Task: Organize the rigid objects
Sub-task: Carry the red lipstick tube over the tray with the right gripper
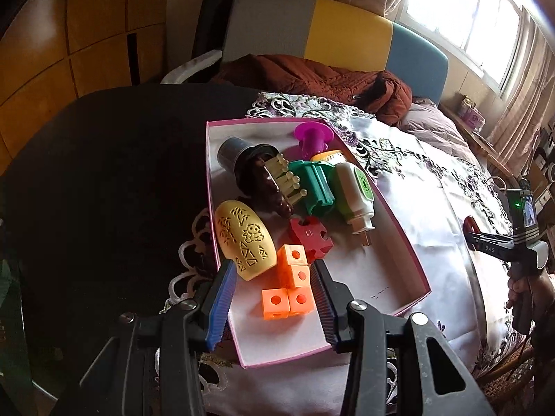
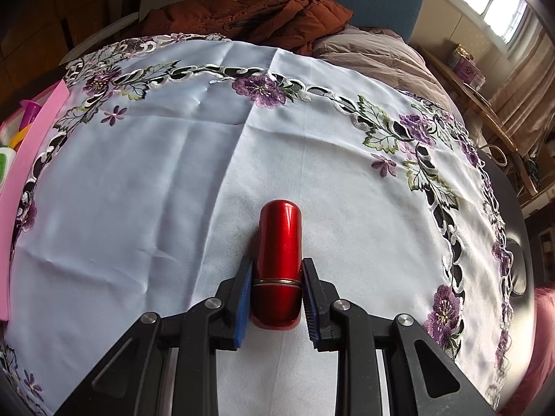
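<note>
A pink-rimmed white box [image 1: 399,242] lies on the embroidered cloth and holds several toys. Among them are an orange block of joined cubes [image 1: 289,287], a yellow perforated oval [image 1: 244,239], a red puzzle piece [image 1: 310,239], a green comb-like toy [image 1: 312,187], a white and green plug device [image 1: 353,194], a dark cup [image 1: 239,159] and a purple piece [image 1: 312,135]. My left gripper [image 1: 274,298] hovers open just above the orange block, its pads clear of it. My right gripper [image 2: 277,287] is shut on a glossy red tube [image 2: 279,242] that rests on the cloth.
The white cloth with purple flowers [image 2: 173,173] covers a dark round table [image 1: 104,173]. A brown jacket [image 1: 312,76] lies behind it, against a grey, yellow and blue headboard. The box's pink wall [image 2: 38,145] shows at the left edge of the right wrist view.
</note>
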The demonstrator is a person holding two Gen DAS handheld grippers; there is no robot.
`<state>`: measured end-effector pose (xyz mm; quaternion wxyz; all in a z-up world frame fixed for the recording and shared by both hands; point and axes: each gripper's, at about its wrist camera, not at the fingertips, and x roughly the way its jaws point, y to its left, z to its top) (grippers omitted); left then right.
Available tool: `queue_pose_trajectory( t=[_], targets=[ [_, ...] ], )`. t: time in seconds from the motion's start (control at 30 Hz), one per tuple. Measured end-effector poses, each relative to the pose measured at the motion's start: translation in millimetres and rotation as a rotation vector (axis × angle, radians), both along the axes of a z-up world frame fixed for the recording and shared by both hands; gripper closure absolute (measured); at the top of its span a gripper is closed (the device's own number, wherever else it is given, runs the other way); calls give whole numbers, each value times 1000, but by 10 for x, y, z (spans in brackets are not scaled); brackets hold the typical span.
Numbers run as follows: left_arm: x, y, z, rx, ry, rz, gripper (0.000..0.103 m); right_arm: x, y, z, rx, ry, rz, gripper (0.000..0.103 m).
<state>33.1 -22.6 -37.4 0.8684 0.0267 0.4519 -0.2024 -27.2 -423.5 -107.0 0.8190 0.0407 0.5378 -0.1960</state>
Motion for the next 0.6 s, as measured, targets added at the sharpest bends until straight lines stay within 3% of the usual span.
queue_pose_trajectory(
  t=[0.6],
  targets=[
    [-16,126,30,47,-19,86,59,5,-65,29,72,-26,-35,76]
  ],
)
